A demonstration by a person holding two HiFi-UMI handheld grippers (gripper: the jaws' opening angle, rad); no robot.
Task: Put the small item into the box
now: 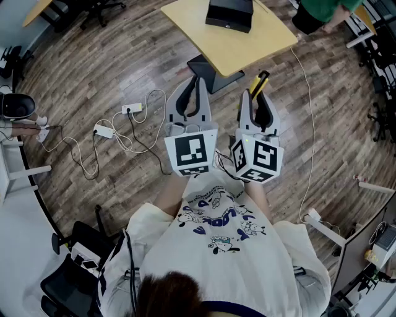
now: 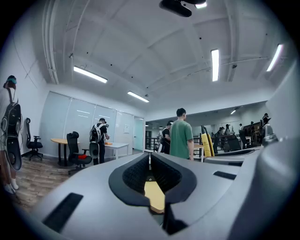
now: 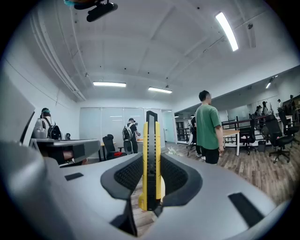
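Observation:
A yellow and black utility knife (image 1: 258, 82) stands upright between the pads of my right gripper (image 1: 255, 99), which is shut on it. In the right gripper view the knife (image 3: 150, 140) sticks up well past the jaws of that gripper (image 3: 151, 174). My left gripper (image 1: 200, 86) sits beside it, to the left, with its jaws together and nothing in them; the left gripper view shows that gripper (image 2: 150, 164) the same way. A black box (image 1: 229, 13) rests on a yellow table (image 1: 247, 43), ahead of both grippers.
Power strips and white cables (image 1: 130, 109) trail over the wooden floor at left. The table's dark base (image 1: 210, 69) stands just ahead of the left gripper. A person in green (image 1: 318, 12) is beyond the table at right. An office chair (image 1: 77, 251) is at lower left.

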